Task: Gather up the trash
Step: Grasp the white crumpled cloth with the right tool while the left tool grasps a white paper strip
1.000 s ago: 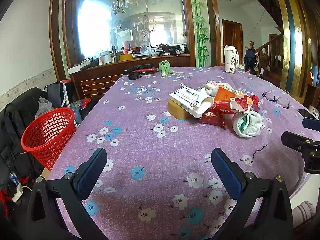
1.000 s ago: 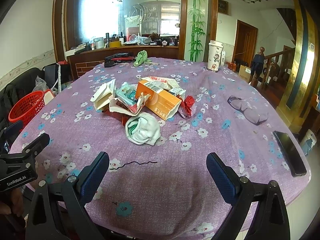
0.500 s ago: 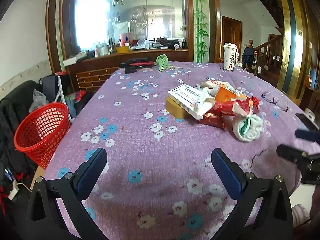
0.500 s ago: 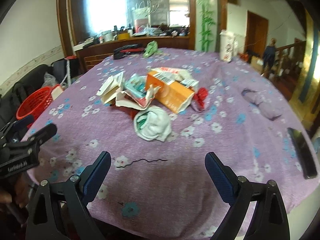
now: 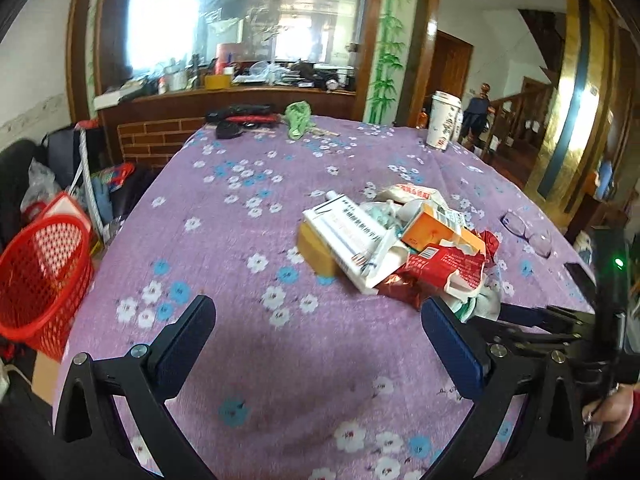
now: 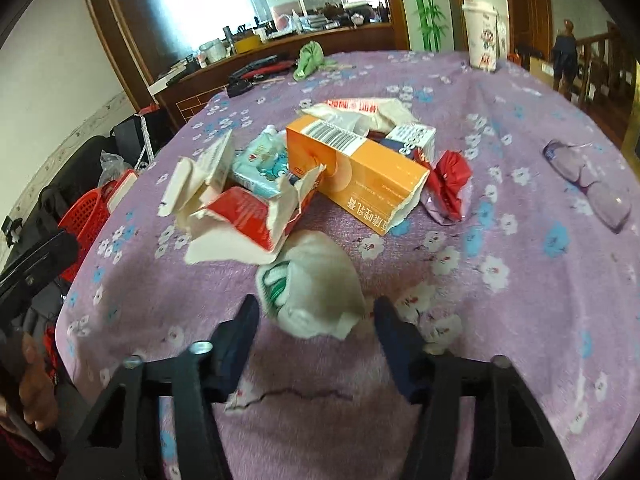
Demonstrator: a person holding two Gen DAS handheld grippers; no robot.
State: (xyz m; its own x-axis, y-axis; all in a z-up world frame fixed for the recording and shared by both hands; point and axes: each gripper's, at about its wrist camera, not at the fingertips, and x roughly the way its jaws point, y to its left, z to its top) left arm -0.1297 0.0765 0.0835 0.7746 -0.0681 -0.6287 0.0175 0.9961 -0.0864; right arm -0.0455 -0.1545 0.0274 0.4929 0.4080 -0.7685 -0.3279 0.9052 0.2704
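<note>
Purple floral table (image 6: 520, 360), trash heaped mid-cloth.
Right gripper (image 6: 316, 320) closing around the wad (image 6: 316, 292), pads not yet pressing; left gripper (image 5: 316, 344) wide, empty. Next: clamp, carry to basket (image 5: 40, 280).

Daylight floods through the glass partition (image 5: 208, 28), blowing out to white glare. Fisheye bends the edges, with dark vignetted corners. The tablecloth (image 6: 520, 320) and the right view's foreground are motion-blurred.
</note>
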